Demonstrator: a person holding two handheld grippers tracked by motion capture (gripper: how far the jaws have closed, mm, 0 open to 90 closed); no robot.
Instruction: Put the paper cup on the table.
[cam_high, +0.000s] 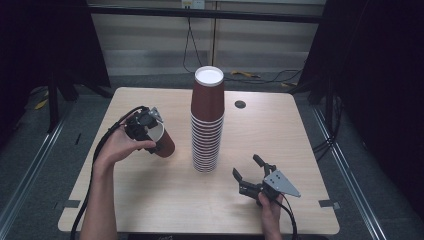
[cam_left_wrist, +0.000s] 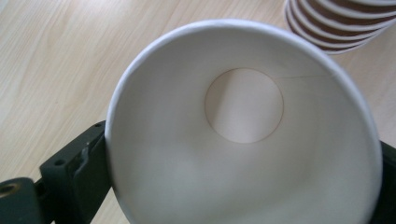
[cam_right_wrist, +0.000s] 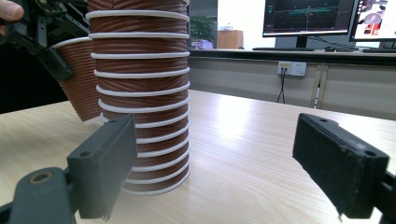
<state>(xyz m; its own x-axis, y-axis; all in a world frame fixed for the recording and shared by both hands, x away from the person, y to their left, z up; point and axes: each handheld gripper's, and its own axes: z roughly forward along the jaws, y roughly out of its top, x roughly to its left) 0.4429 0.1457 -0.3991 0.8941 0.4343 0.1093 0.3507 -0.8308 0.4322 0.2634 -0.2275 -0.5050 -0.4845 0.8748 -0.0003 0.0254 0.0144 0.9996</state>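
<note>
Looked like a lab or office test room, not anyone's home. There was one light wood table (cam_high: 150, 200) with a cable grommet (cam_high: 240, 104) in the top, tape marks at its corners, sitting on grey carpet floor with metal rails (cam_high: 30, 170) running along both sides and black frame posts around it. Loose cables (cam_high: 260, 76) lay on the floor behind. From the right gripper view, there were computer monitors (cam_right_wrist: 306, 17) showing graphs on a long desk, plus a wall socket (cam_right_wrist: 292, 68) with a plug in it.
</note>
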